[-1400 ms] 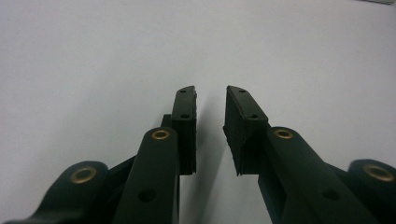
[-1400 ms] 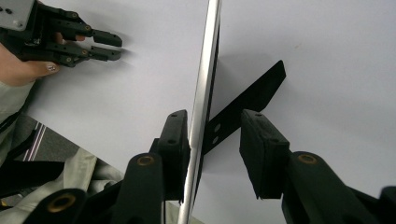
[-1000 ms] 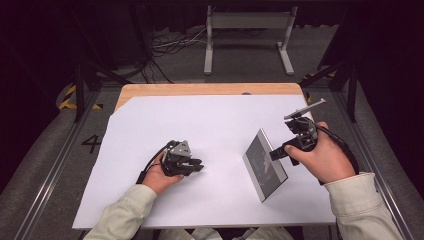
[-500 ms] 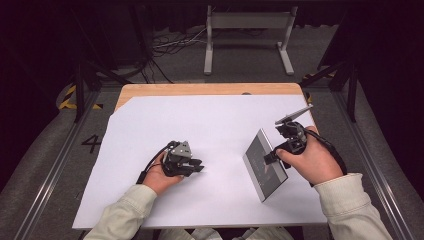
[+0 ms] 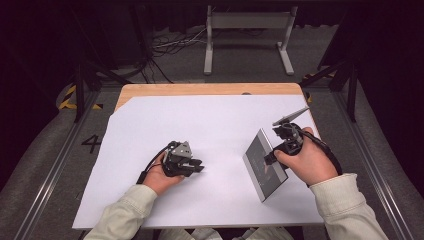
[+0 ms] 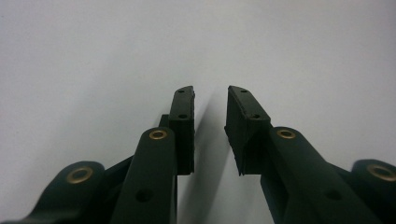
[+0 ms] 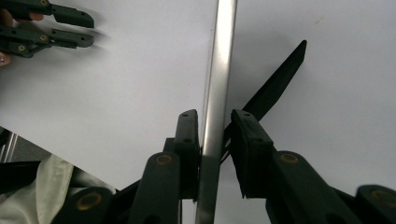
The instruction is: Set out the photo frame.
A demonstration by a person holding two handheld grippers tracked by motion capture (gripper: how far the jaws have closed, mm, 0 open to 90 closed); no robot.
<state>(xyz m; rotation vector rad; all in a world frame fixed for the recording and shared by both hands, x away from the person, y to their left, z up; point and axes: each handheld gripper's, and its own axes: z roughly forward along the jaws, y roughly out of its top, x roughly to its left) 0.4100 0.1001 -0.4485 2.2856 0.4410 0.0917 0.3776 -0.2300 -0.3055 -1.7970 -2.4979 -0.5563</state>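
The right tongs (image 5: 272, 156) hold a tilted metal plate (image 5: 263, 165) on the white table (image 5: 210, 125); the left tongs (image 5: 199, 166) rest apart.

The setting is a laboratory-type recording bay, not a home. The counter (image 5: 210, 90) is a wooden board covered by a plain white sheet (image 5: 200, 140). Metal rails (image 5: 52, 170) run along both sides of it on a grey carpeted floor (image 5: 40, 150). The floor carries a painted numeral "4" (image 5: 92, 144) and yellow-and-black hazard tape (image 5: 67, 97). Loose cables (image 5: 170, 47) and a grey metal stand (image 5: 247, 30) lie beyond the counter, against a dark, unlit surround.
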